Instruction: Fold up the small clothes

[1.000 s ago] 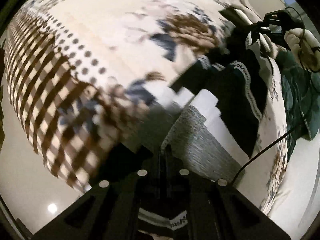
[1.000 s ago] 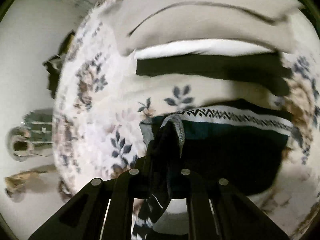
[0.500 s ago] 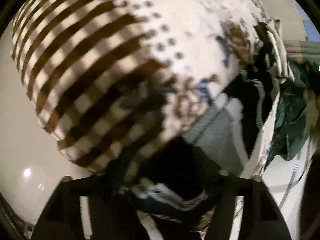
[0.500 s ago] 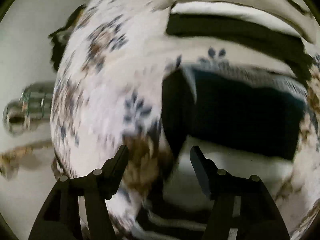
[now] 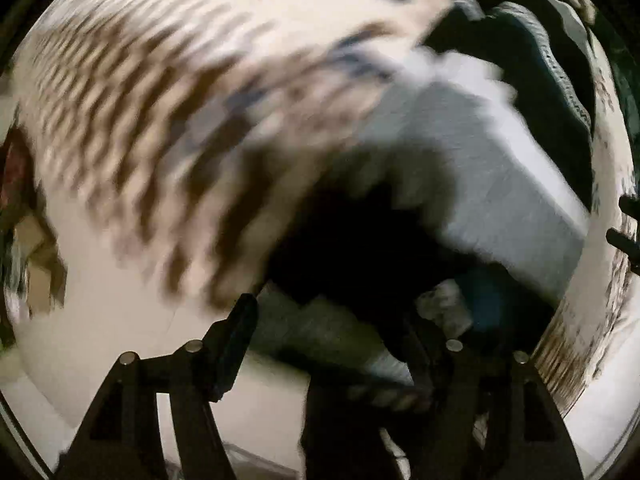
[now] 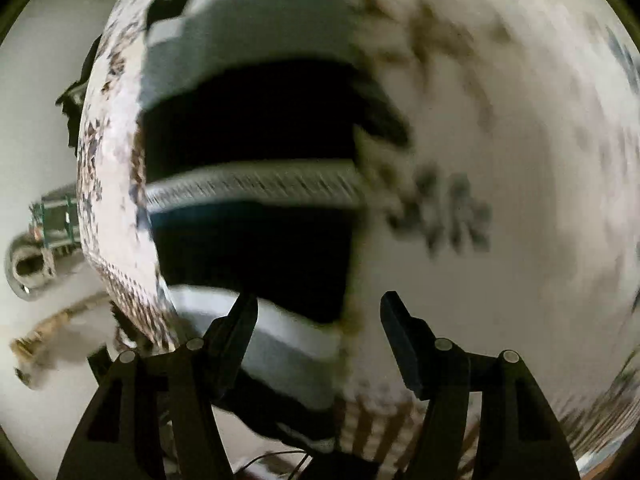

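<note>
In the right wrist view folded clothes [image 6: 248, 136] lie in a row on the left part of a patterned cloth [image 6: 500, 120], one behind another, with the floor [image 6: 36, 92] further left, while the cloth's right part lies beside the row.

surface: floral and brown-checked cloth [image 6: 500, 120] | floor: pale, glossy [image 6: 36, 80] | frames: motion-blurred

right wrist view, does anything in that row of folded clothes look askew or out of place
Nothing stands out. The folded clothes lie in a fairly even row along the edge of the floral cloth, sides roughly aligned. Heavy motion blur hides finer detail.
</note>
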A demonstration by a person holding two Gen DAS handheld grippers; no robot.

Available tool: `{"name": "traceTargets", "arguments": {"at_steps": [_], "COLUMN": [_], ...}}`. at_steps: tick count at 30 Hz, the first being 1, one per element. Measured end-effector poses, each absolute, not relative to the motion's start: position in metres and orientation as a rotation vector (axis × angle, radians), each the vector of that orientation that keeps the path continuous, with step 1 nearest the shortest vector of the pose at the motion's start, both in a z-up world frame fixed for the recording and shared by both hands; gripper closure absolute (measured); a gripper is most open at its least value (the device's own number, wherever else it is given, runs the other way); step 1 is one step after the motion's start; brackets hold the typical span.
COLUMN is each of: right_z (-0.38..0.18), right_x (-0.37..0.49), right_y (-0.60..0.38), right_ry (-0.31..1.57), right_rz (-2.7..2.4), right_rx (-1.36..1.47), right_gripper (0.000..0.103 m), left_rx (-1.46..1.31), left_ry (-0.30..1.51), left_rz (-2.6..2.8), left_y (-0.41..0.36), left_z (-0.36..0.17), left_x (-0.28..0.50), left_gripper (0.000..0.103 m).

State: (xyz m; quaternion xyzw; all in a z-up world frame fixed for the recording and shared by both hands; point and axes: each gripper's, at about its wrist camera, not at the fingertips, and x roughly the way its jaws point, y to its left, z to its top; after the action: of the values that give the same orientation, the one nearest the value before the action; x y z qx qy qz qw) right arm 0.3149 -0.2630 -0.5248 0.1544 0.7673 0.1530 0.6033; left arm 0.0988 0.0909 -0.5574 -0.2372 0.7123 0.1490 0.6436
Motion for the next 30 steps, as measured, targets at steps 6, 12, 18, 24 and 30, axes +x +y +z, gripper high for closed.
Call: {"name": "traceTargets", "arguments": {"at_steps": [6, 12, 18, 24, 30], "right_z": [-0.548, -0.559, -0.548, -0.508, -0.475], "right_x": [0.255, 0.234, 0.251, 0.332, 0.467], "right_y": [-0.284, -0.283, -0.255, -0.230, -0.177], "right_ry": [1.836, 1.849, 1.834, 1.744, 1.593], "right_rz": [0.410, 0.464, 0.485, 0.523, 0.469], "right_rx": [0.403, 0.429, 0.404, 0.444, 0.447], "right_gripper": [0.037, 0.037, 0.037, 0.037, 0.032], "left_rx": [-0.853, -0.666, -0.541, -0.567, -0.644], "left_ry": [1.514, 1.528, 1.428, 1.358, 1.319], "left_rz": [0.473, 0.391, 0.442, 0.445, 0.445], "left_y": [0.132, 0.078, 0.061, 0.068, 0.083], "left_z": [-0.538, -0.552, -0.540, -0.520, -0.520], "left_x": [0.039, 0.107, 0.113, 0.095, 0.091], "left_gripper": [0.037, 0.042, 0.101, 0.101, 0.101]}}
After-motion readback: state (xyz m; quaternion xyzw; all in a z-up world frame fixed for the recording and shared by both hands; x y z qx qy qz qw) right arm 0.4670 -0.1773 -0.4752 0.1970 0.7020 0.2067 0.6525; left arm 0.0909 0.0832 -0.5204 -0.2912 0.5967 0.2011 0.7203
